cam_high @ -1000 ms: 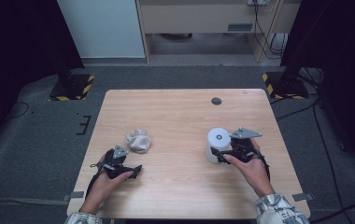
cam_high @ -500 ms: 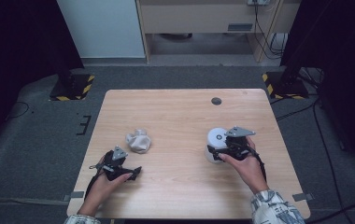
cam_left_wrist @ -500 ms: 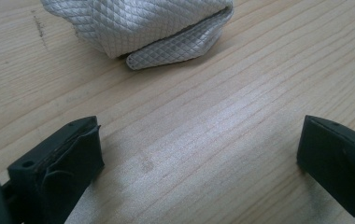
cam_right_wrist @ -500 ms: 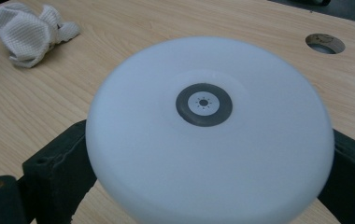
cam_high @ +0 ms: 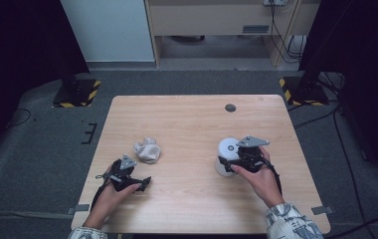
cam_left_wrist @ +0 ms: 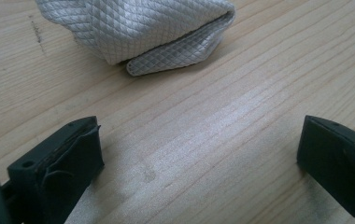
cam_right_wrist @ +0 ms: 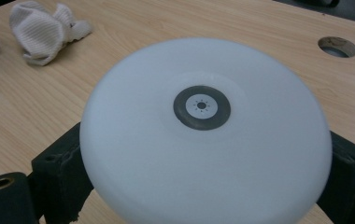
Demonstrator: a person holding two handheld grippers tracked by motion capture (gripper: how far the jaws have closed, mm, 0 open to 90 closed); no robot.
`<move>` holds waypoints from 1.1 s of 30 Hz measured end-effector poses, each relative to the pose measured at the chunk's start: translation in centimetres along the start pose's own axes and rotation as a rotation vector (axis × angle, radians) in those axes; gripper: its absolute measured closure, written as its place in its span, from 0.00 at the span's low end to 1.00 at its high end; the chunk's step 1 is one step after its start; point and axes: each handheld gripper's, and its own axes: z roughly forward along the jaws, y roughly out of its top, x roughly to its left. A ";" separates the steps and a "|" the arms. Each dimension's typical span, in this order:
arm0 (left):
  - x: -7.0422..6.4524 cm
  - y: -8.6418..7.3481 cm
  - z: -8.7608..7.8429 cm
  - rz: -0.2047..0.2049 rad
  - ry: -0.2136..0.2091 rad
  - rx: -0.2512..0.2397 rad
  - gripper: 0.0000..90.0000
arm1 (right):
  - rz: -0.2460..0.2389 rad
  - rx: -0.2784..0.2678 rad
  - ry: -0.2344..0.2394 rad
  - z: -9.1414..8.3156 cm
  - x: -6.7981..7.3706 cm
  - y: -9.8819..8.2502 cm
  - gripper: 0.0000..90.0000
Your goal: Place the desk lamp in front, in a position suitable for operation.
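A pale wooden worktop (cam_high: 187, 124) carries everything. Your left gripper (cam_high: 144, 181) rests released on it, nothing between its jaws, the cloth (cam_left_wrist: 138, 32) just beyond and cut off at the top edge. Your right gripper (cam_high: 225, 164) has its jaws either side of the white cylinder (cam_right_wrist: 203, 130), closing in; the rim hides the pads, so contact is unclear. Farther off is a hole (cam_high: 230, 107).

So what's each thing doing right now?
White round container: upright on the table, between the right gripper's jaws.
Crumpled white cloth: lying bunched on the table, untouched.
Left gripper: jaws open, nothing between them, low over the wood just short of the cloth.
Right gripper: jaws have just been closing, one on each side of the container.
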 end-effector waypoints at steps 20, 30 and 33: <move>0.0 0.0 -0.1 0.004 0.000 0.001 0.00 | -0.150 0.004 0.132 -0.2 8.3 -0.2 0.10; -0.1 -0.1 -0.1 -0.001 0.002 -0.001 0.00 | -0.148 0.009 0.171 -0.1 9.3 -0.7 0.10; -0.1 -0.1 -0.1 0.000 0.003 0.002 0.00 | -0.151 0.007 0.173 0.0 9.5 -0.8 0.09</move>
